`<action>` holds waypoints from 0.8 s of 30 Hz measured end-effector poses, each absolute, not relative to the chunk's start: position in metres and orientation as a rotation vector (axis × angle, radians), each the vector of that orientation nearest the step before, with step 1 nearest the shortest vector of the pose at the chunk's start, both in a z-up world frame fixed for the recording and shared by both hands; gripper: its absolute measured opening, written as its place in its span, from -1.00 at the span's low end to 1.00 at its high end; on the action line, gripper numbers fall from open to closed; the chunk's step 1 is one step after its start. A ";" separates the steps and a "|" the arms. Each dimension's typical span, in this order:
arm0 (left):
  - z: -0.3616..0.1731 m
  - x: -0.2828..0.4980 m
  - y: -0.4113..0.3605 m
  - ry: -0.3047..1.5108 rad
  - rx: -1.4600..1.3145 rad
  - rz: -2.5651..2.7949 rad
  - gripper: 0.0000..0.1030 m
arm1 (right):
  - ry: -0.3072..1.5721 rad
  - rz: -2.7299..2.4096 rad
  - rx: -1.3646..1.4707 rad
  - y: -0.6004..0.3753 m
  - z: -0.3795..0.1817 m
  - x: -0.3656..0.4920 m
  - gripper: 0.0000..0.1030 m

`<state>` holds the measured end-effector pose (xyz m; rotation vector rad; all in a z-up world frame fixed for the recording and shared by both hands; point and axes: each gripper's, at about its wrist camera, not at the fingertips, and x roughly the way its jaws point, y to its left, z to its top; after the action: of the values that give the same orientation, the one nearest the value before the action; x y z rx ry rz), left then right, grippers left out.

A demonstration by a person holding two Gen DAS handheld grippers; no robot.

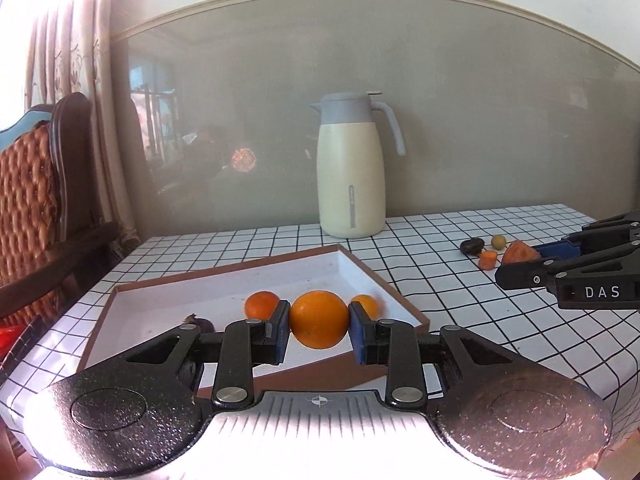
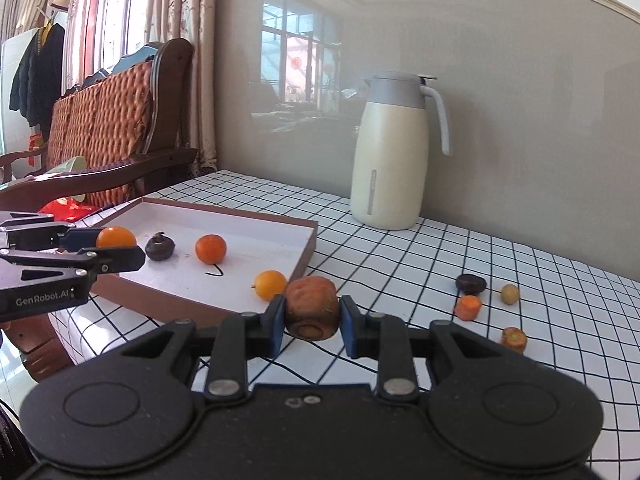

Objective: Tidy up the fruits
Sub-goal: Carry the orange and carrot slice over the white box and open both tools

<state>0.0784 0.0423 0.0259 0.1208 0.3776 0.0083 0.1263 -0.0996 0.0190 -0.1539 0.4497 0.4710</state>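
My left gripper is shut on an orange and holds it over the near side of the white tray; it also shows in the right wrist view. In the tray lie two more oranges and a dark mangosteen. My right gripper is shut on a wrinkled orange-brown carrot chunk, held above the checked tablecloth right of the tray. It also shows in the left wrist view.
A cream thermos jug stands at the back by the wall. Right of my right gripper lie a dark fruit, a small green fruit and two carrot pieces. A wooden chair stands left of the table.
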 end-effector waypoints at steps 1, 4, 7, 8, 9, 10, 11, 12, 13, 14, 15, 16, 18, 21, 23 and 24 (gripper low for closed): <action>0.026 0.078 0.046 0.378 0.120 0.016 -0.39 | 0.445 0.484 -0.157 -0.094 0.020 0.126 -0.62; 0.026 0.074 0.058 0.377 0.115 0.046 -0.39 | 0.431 0.517 -0.161 -0.079 0.022 0.126 -0.62; 0.027 0.071 0.073 0.370 0.109 0.080 -0.39 | 0.418 0.544 -0.161 -0.066 0.024 0.126 -0.62; 0.027 0.071 0.078 0.370 0.107 0.092 -0.39 | 0.414 0.551 -0.160 -0.063 0.025 0.126 -0.62; 0.027 0.070 0.083 0.369 0.104 0.104 -0.39 | 0.409 0.556 -0.161 -0.059 0.026 0.127 -0.62; 0.027 0.068 0.087 0.367 0.102 0.115 -0.39 | 0.403 0.562 -0.159 -0.054 0.027 0.127 -0.62; 0.028 0.067 0.092 0.363 0.101 0.128 -0.39 | 0.395 0.567 -0.157 -0.051 0.029 0.127 -0.62; 0.029 0.065 0.097 0.360 0.099 0.141 -0.39 | 0.388 0.570 -0.157 -0.047 0.030 0.127 -0.62; 0.029 0.063 0.101 0.357 0.096 0.152 -0.39 | 0.378 0.572 -0.157 -0.043 0.032 0.126 -0.62; 0.030 0.063 0.105 0.354 0.092 0.163 -0.39 | 0.368 0.574 -0.159 -0.039 0.034 0.126 -0.62; 0.032 0.061 0.111 0.353 0.087 0.174 -0.39 | 0.359 0.575 -0.162 -0.034 0.036 0.126 -0.62; 0.033 0.061 0.115 0.349 0.082 0.184 -0.39 | 0.345 0.577 -0.168 -0.030 0.039 0.126 -0.62; 0.038 0.063 0.123 0.337 0.077 0.204 -0.39 | 0.320 0.577 -0.170 -0.021 0.044 0.128 -0.62; 0.044 0.070 0.134 0.321 0.051 0.225 -0.39 | 0.295 0.573 -0.155 -0.009 0.051 0.137 -0.62; 0.045 0.077 0.141 0.312 0.038 0.235 -0.39 | 0.284 0.568 -0.149 -0.004 0.052 0.143 -0.62; 0.046 0.081 0.143 0.310 0.031 0.237 -0.39 | 0.283 0.563 -0.147 -0.001 0.052 0.147 -0.62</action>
<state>0.0814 0.1431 0.0456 0.0307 0.3096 0.2369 0.1473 -0.0011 0.0516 -0.1465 0.2834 0.5628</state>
